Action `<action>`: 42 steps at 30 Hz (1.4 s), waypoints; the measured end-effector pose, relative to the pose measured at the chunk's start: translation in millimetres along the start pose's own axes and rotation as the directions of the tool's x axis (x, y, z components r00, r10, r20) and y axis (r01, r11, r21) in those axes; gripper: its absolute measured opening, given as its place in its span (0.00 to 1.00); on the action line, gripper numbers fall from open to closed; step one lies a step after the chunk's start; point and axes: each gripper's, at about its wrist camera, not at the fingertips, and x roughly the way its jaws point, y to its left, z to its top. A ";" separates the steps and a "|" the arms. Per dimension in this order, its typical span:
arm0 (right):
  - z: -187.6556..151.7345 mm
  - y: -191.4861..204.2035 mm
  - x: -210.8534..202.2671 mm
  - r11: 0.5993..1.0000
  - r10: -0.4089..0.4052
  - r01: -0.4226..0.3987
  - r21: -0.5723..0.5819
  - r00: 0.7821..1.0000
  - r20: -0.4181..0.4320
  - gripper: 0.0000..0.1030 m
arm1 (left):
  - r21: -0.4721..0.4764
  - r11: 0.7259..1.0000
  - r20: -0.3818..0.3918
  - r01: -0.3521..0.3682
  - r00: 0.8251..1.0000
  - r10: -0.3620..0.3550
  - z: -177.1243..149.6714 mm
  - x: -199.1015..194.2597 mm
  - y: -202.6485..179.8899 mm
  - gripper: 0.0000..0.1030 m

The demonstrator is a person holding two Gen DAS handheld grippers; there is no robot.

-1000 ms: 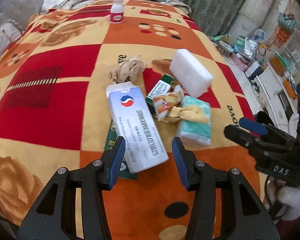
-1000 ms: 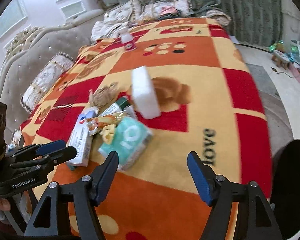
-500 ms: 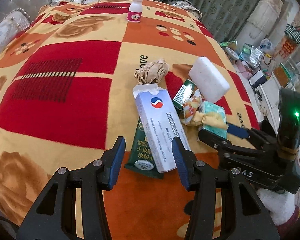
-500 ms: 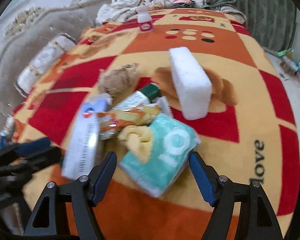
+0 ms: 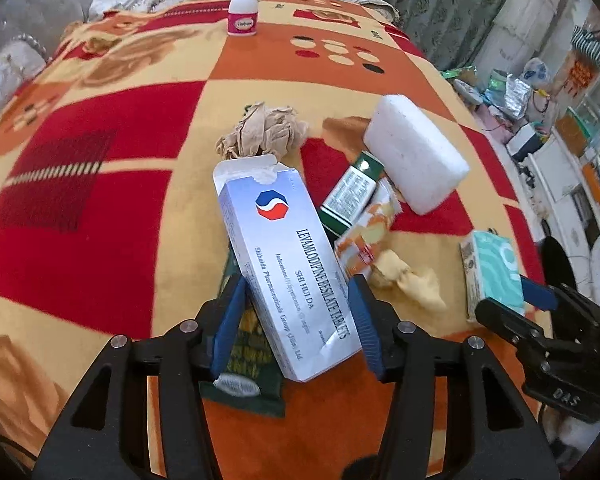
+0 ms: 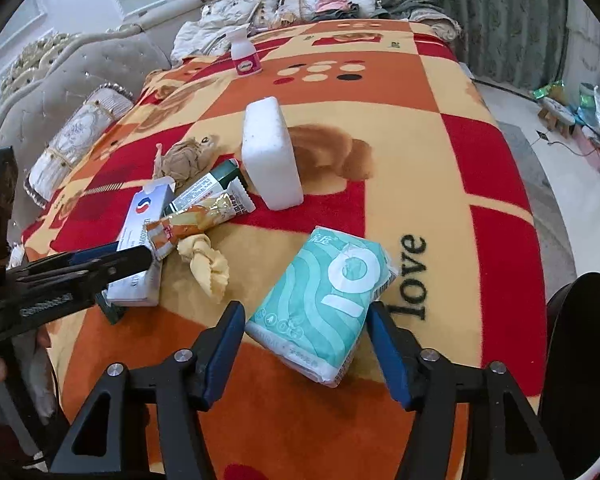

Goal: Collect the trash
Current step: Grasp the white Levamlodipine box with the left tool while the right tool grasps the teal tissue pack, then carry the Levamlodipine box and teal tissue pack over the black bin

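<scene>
The left gripper (image 5: 296, 320) has its jaws apart around the near end of the pill box (image 5: 288, 264) on the blanket (image 5: 100, 200), which looks light, probably empty and crushable, so its long edges seem the best grip, while the right gripper (image 6: 306, 350) straddles the squishy tissue pack (image 6: 328, 300), jaws also apart.

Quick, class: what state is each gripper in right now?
Left gripper: open, fingers either side of the tablet box.
Right gripper: open, straddling the tissue pack.

Left gripper (image 5: 296, 322) low, jaws apart, probably not clamped yet. Right gripper (image 6: 306, 354) low at the near edge, jaws wide apart.
</scene>
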 end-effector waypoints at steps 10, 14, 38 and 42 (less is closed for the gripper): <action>6.6 8.2 9.7 1.000 -0.005 0.005 0.005 1.000 0.011 0.69 | -0.036 0.999 -0.011 0.040 0.999 -0.040 8.6 2.1 25.7 0.54; 6.3 5.9 15.0 1.000 -0.015 0.015 0.011 1.000 -0.006 0.69 | -0.075 0.996 -0.020 0.050 0.998 -0.052 10.8 1.3 32.1 0.57; 1.3 8.1 3.1 0.999 0.022 -0.021 -0.050 1.000 0.020 0.51 | 0.017 0.990 0.028 0.139 0.990 -0.139 11.6 -29.8 30.2 0.18; -3.3 8.3 -15.3 0.997 0.032 -0.028 -0.069 0.998 0.052 0.49 | 0.045 0.983 0.045 0.176 0.983 -0.178 8.5 -50.1 17.7 0.18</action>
